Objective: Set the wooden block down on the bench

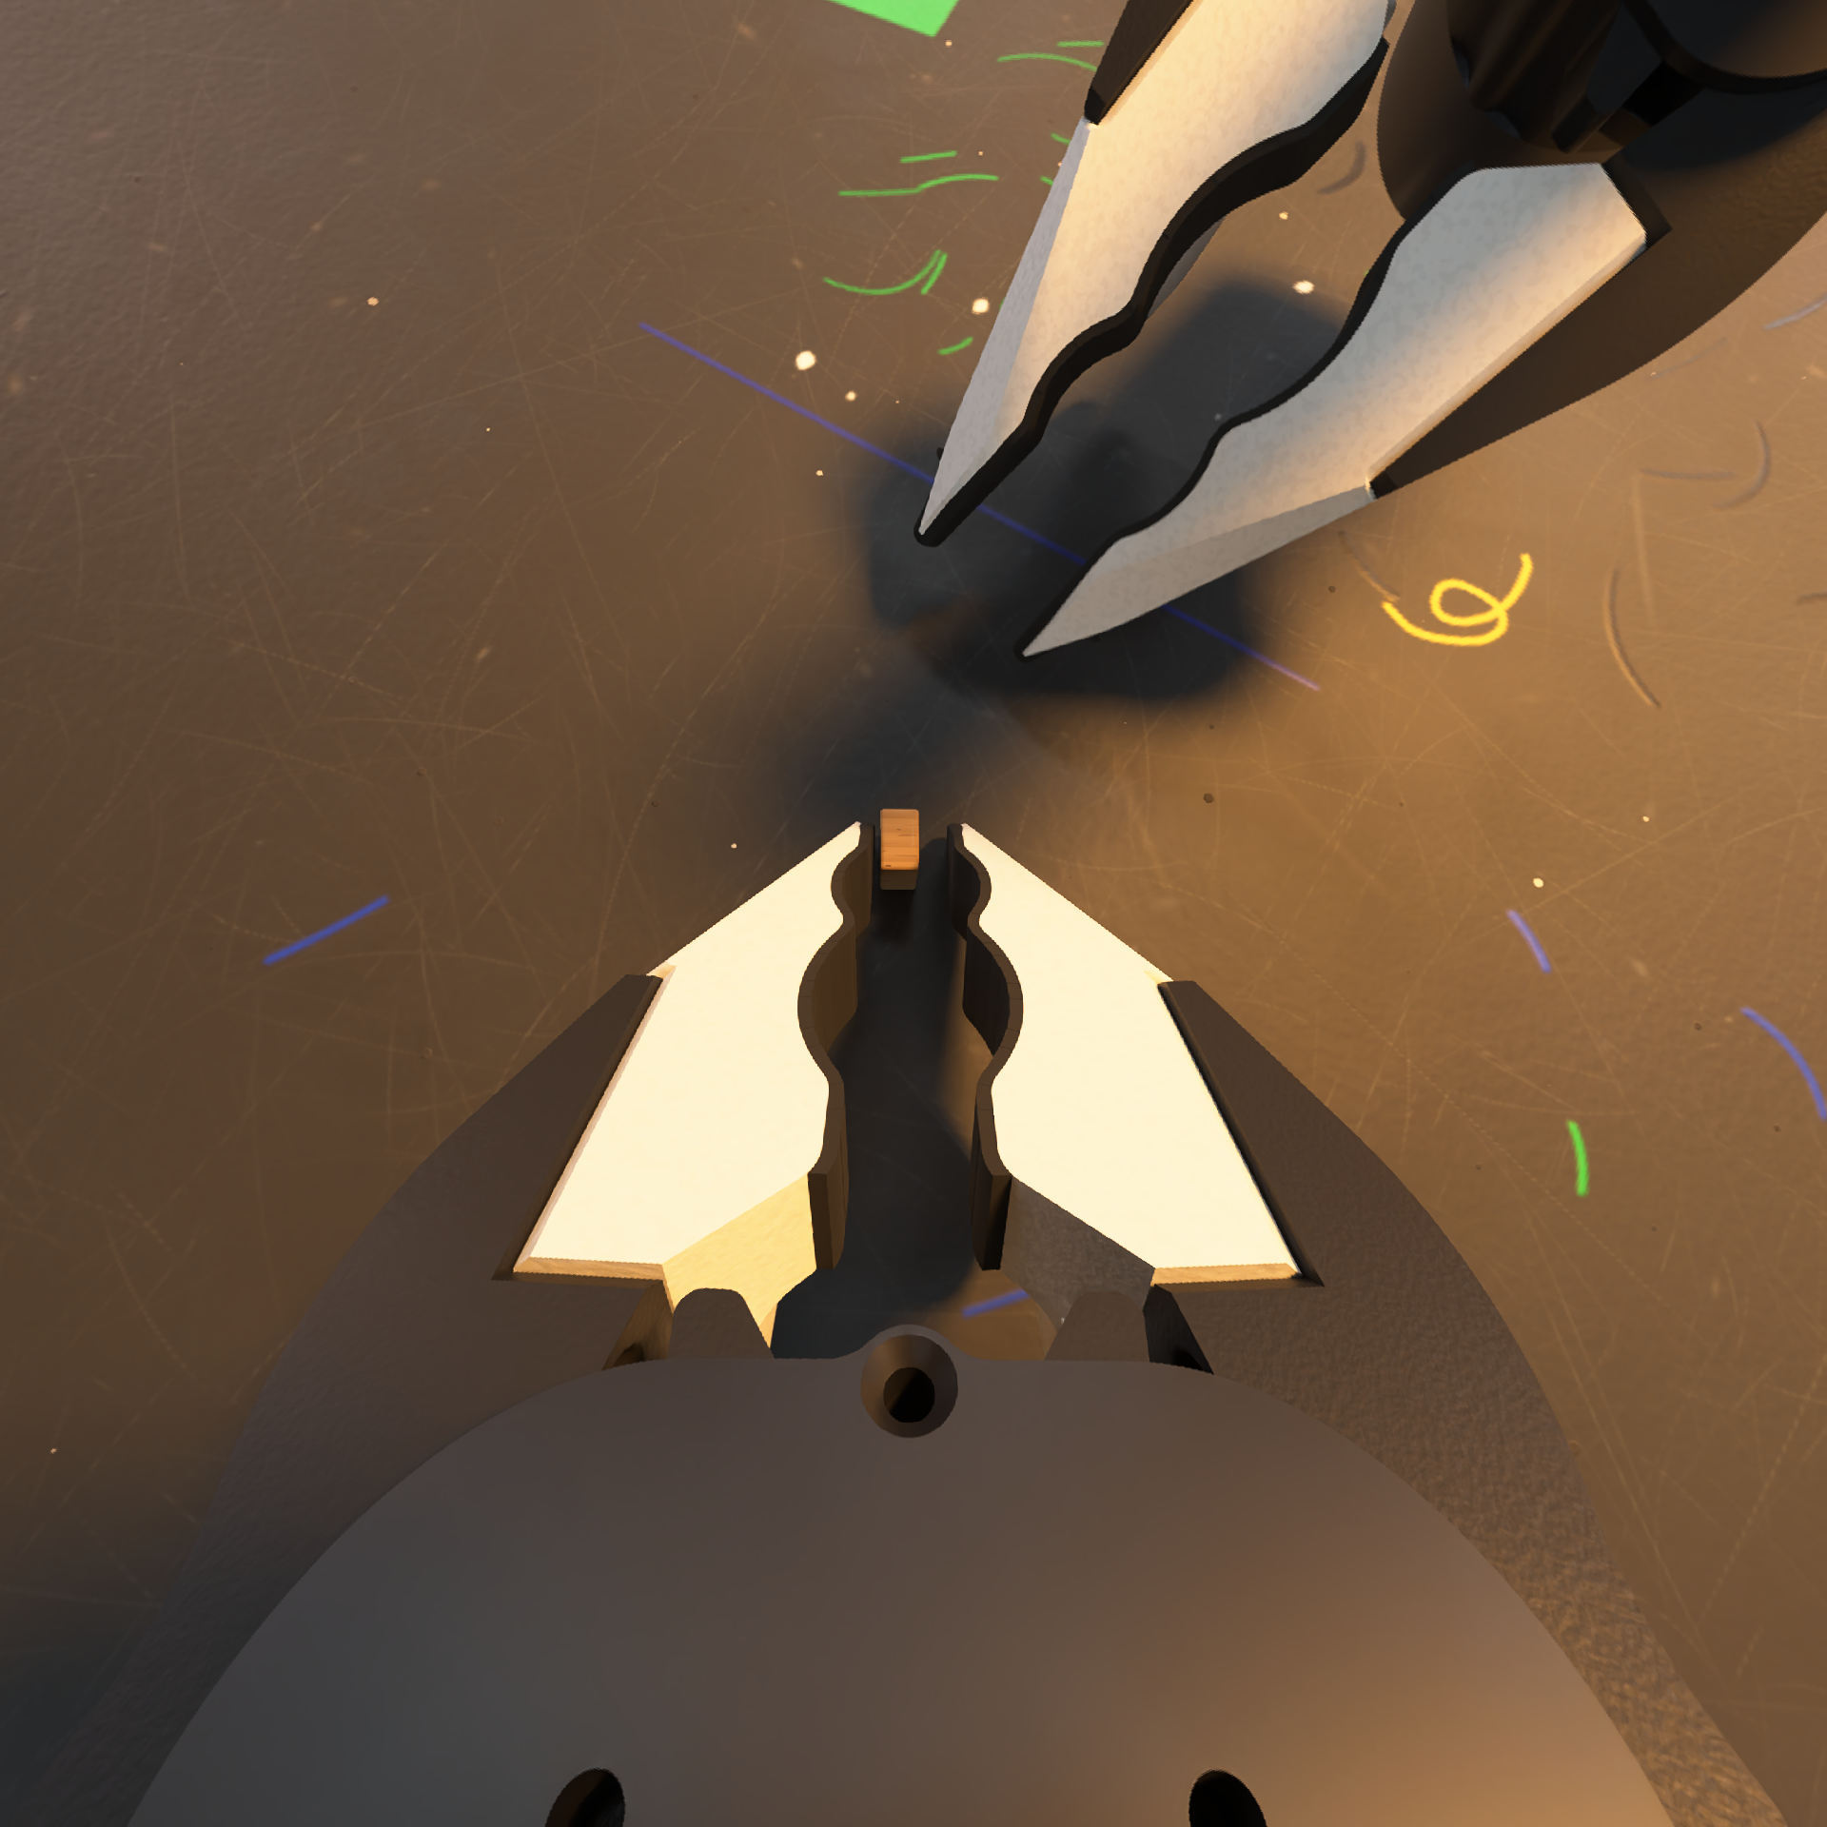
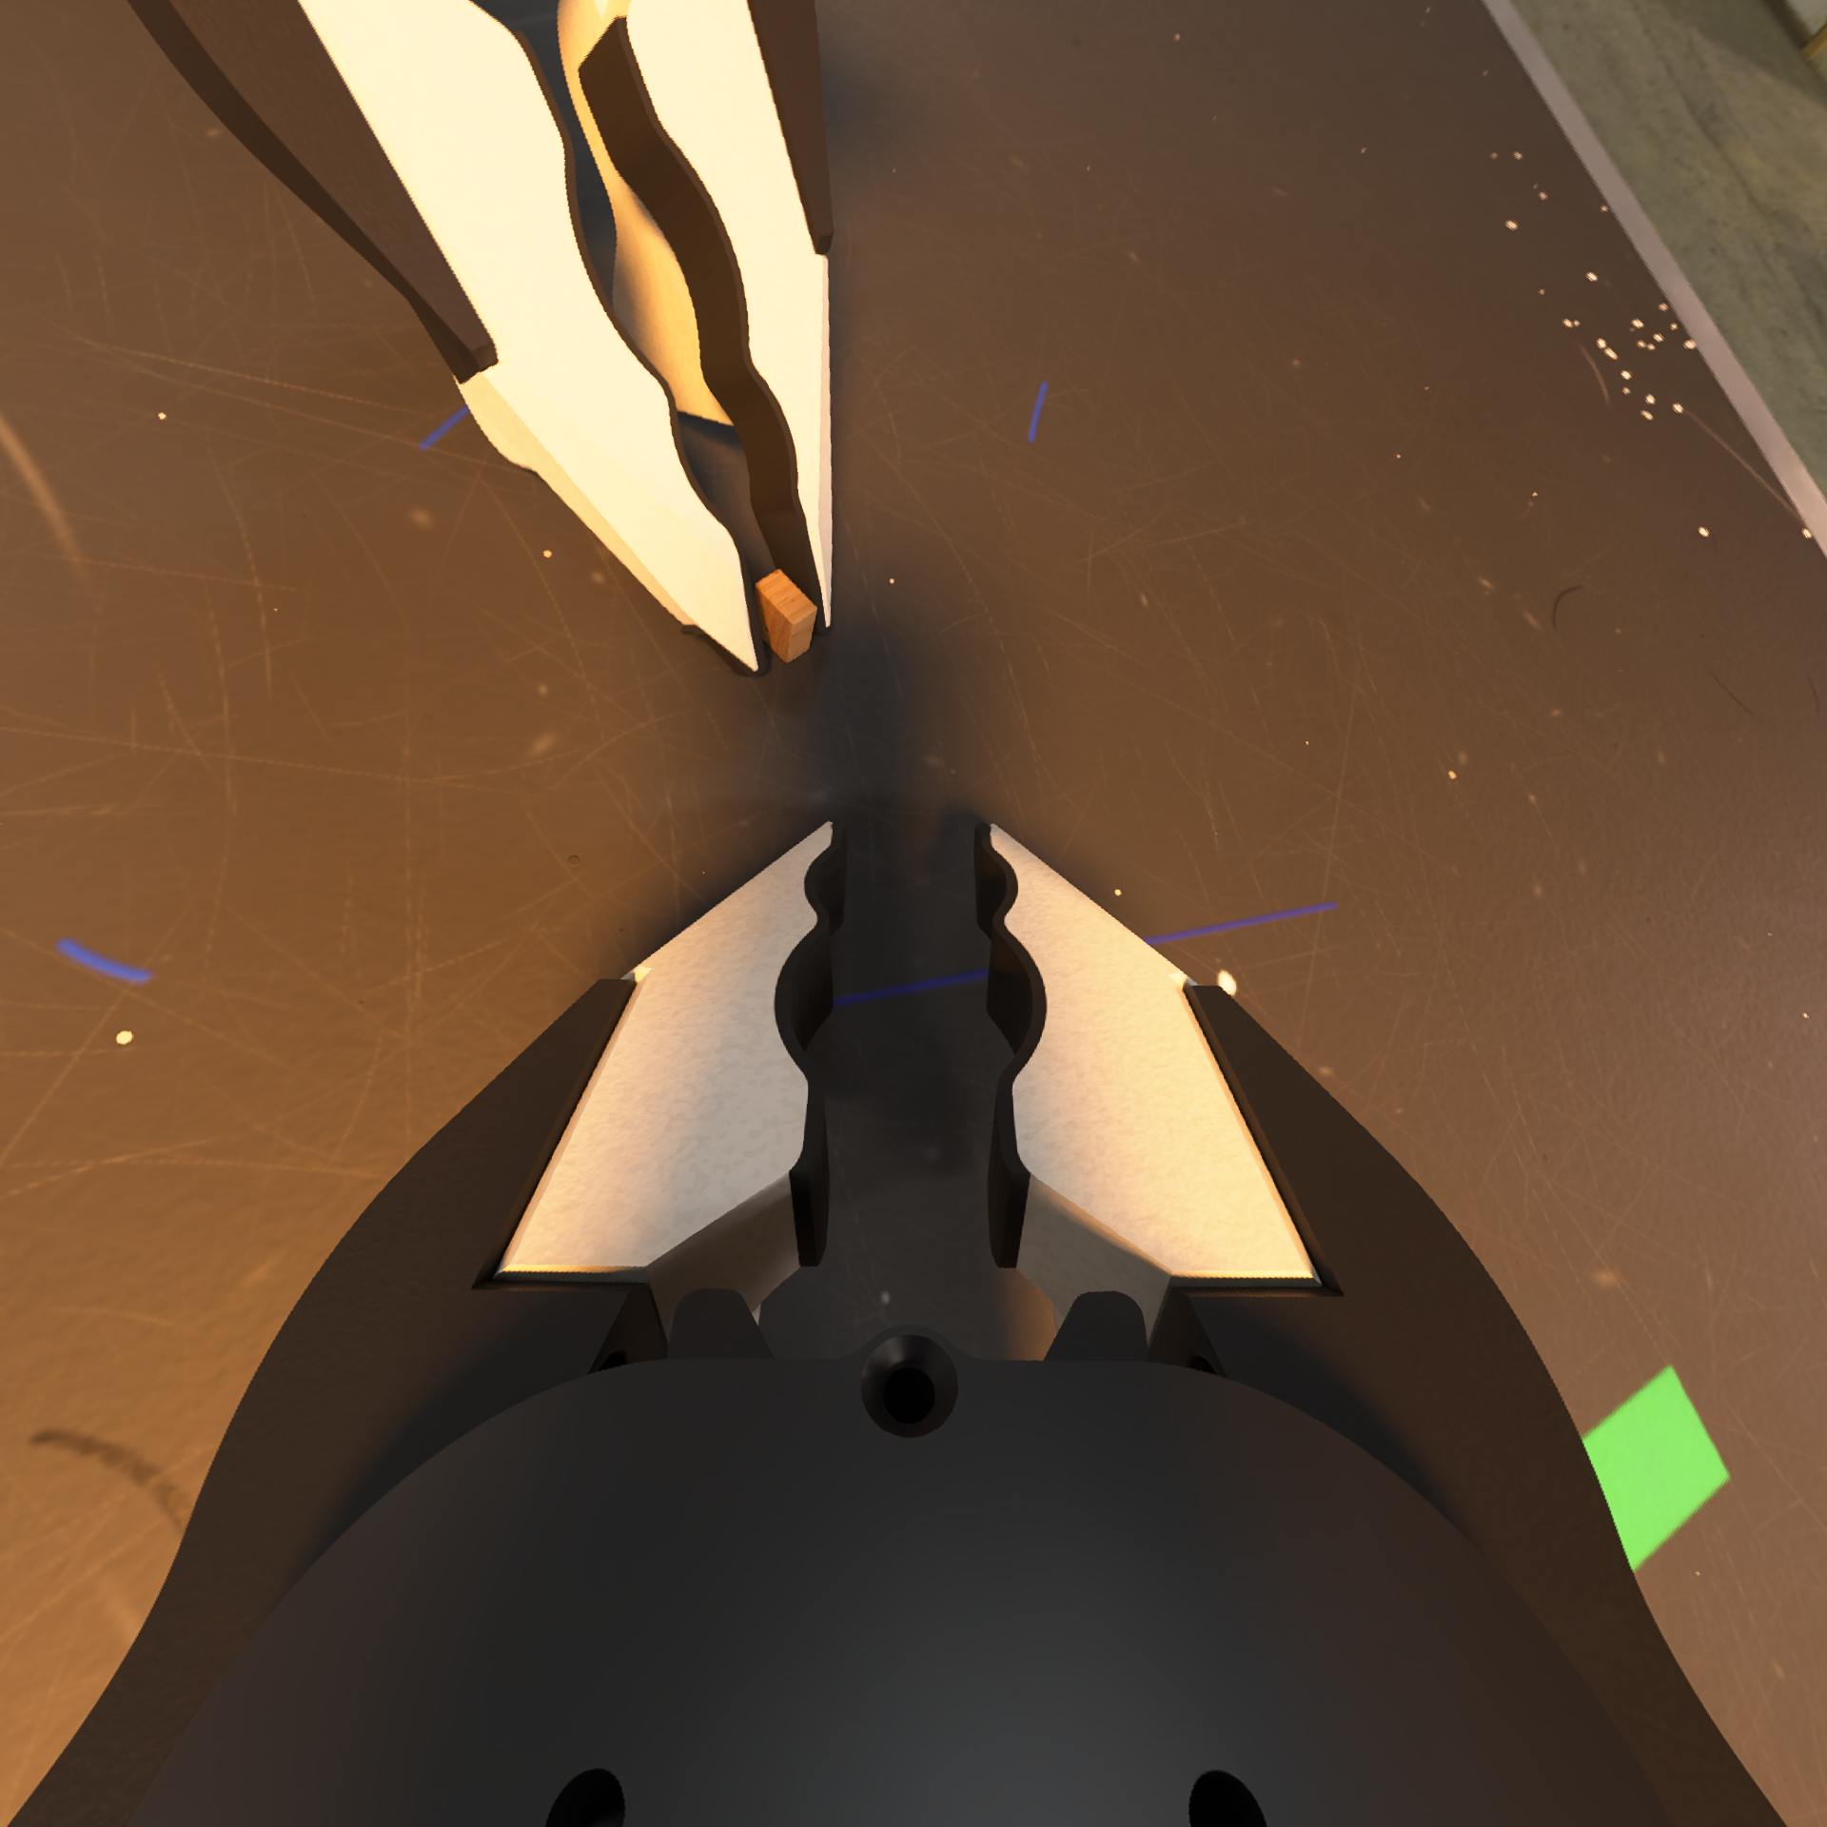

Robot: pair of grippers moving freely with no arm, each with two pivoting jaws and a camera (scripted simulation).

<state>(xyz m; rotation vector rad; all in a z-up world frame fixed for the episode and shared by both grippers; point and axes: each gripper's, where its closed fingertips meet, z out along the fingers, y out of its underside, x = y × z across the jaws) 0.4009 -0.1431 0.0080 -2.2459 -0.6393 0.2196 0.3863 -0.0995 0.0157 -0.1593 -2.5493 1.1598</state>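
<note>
A small wooden block [image 1: 899,845] stands between the fingertips of my left gripper [image 1: 910,830], just over the brown scratched bench [image 1: 395,593]. The block lies against the left finger, and a narrow dark gap shows between it and the right finger, so the jaws are slightly open. I cannot tell whether the block rests on the bench. In the right wrist view the left gripper [image 2: 784,648] points down with the block [image 2: 786,613] at its tips. My right gripper [image 2: 910,830] is open and empty. It hovers just beyond the block, and its tips [image 1: 977,593] point at the bench.
A green patch [image 2: 1656,1463] lies on the bench behind my right gripper and also shows in the left wrist view [image 1: 910,12]. The bench's pale edge [image 2: 1681,267] runs at the upper right. Thin blue, green and yellow scribbles [image 1: 1463,603] mark the surface.
</note>
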